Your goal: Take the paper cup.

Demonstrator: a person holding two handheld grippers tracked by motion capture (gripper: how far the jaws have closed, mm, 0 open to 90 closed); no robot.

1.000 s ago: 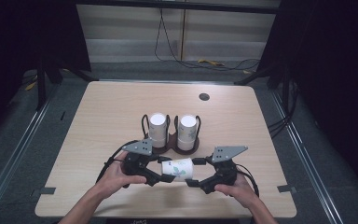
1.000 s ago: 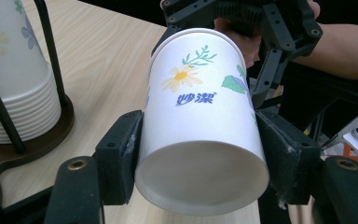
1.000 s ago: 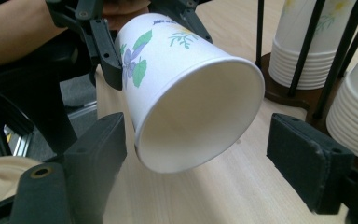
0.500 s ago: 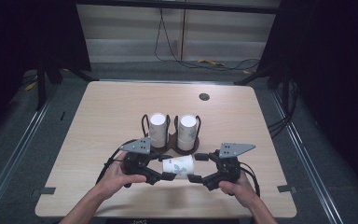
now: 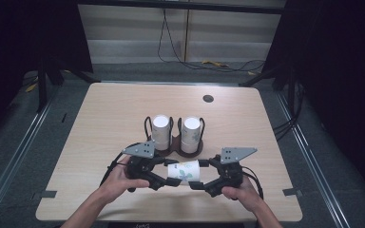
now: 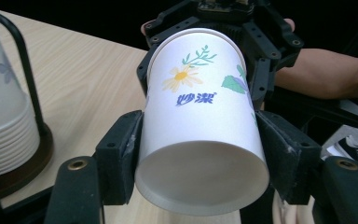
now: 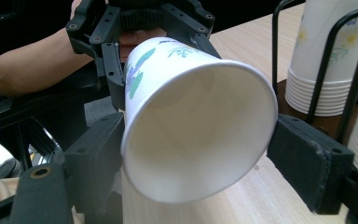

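Paper cup is held on its side, clear of the table, near the front edge and just in front of the cup holder. It is spanned by both tongs.

Left gripper: clamped narrow on the base end, with both pads seated on the wall; the closed bottom faces its camera.

Right gripper: set at the mouth end. Its jaws have just been closing with the cup between them. One pad is pressed on the wall and the other is met at the rim. Contact is judged light, since the rim is barely ovalled.

The step is judged to be a hand-over or re-grip at the mouth end.

To do it well:
- The base clamp should be kept as is until the mouth grip is confirmed.
- The mouth end is the soft end, so squeeze should be kept minimal. A crushed rim will not nest over the stacks.
- Pads are better placed a little behind the rolled rim, on the wall, so slip-off is avoided.
- Both grippers should be kept on the cup axis. Any twist between them is taken up by the paper.
- Only one clamp should be released at a time, and only with the hands held in place.
- The wire loops of the holder should be cleared when the cup is carried toward either stack.
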